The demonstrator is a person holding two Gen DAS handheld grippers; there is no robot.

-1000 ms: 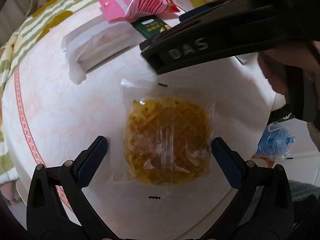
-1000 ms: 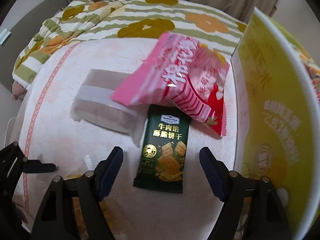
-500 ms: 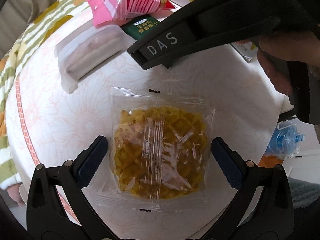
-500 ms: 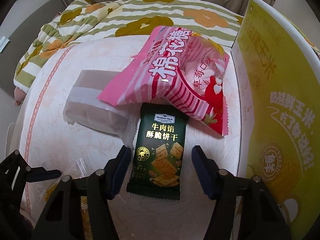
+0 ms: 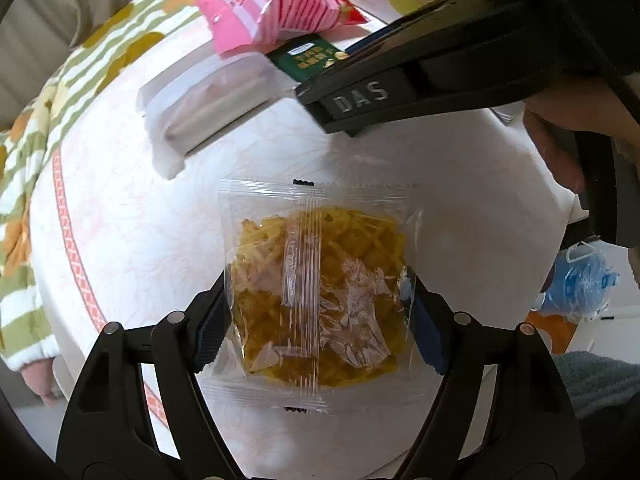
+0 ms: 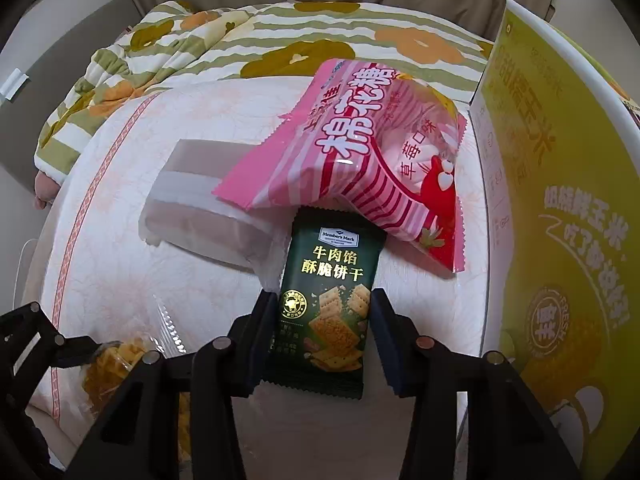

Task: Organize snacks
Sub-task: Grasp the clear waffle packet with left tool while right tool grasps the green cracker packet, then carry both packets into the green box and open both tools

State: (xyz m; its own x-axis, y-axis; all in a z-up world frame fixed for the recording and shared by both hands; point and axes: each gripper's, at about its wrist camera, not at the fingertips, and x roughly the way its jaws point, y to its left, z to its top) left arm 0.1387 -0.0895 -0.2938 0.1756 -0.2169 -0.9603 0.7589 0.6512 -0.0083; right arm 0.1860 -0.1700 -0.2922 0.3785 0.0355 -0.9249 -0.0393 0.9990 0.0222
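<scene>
My left gripper [image 5: 316,312] is shut on a clear packet of yellow waffle snack [image 5: 320,292], its fingers pressing both sides over the white round table [image 5: 120,220]. My right gripper [image 6: 320,332] is shut on a dark green cracker packet [image 6: 328,312], whose far end lies under a pink marshmallow bag [image 6: 352,160]. The green packet [image 5: 308,56] and the pink bag [image 5: 268,12] also show at the top of the left wrist view. The waffle packet shows at the lower left of the right wrist view [image 6: 108,364].
A translucent white wrapped snack [image 6: 200,200] lies left of the green packet, partly under the pink bag; it also shows in the left wrist view [image 5: 208,104]. A tall yellow box [image 6: 560,240] stands at the table's right. A striped floral blanket [image 6: 240,40] lies behind the table.
Both grippers have closed from open: the left onto the waffle packet, the right onto the green cracker packet. The right gripper also moved forward to the packet.
</scene>
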